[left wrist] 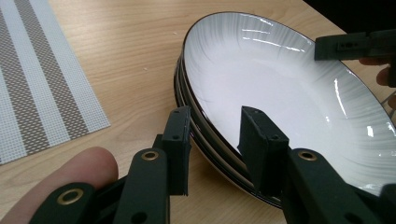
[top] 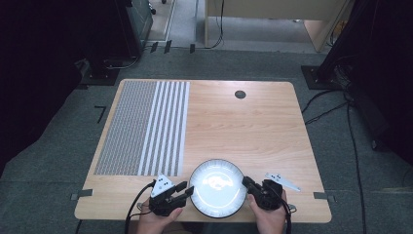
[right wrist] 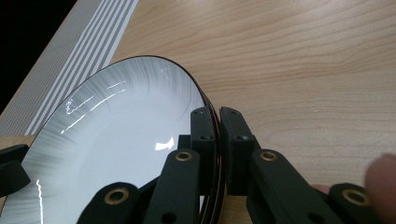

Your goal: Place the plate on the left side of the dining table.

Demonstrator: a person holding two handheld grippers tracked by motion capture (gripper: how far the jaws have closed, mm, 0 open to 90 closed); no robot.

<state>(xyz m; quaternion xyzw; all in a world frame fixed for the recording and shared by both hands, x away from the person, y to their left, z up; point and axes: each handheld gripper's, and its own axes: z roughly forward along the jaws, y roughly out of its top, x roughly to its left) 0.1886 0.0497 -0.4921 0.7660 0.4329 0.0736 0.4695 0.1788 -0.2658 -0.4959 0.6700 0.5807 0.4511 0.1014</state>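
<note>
White round plate (top: 217,188) with dark rim, glossy, tilted, stacked on others, near table (top: 253,126) front edge, beside striped placemat (top: 143,127)

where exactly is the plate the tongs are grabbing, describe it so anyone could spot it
Start at the wooden table and go to its near edge, right of the striped placemat. The plate sits there between the left tongs and the right tongs. It is round, glossy white with a thin dark rim, topping a small stack.
</note>
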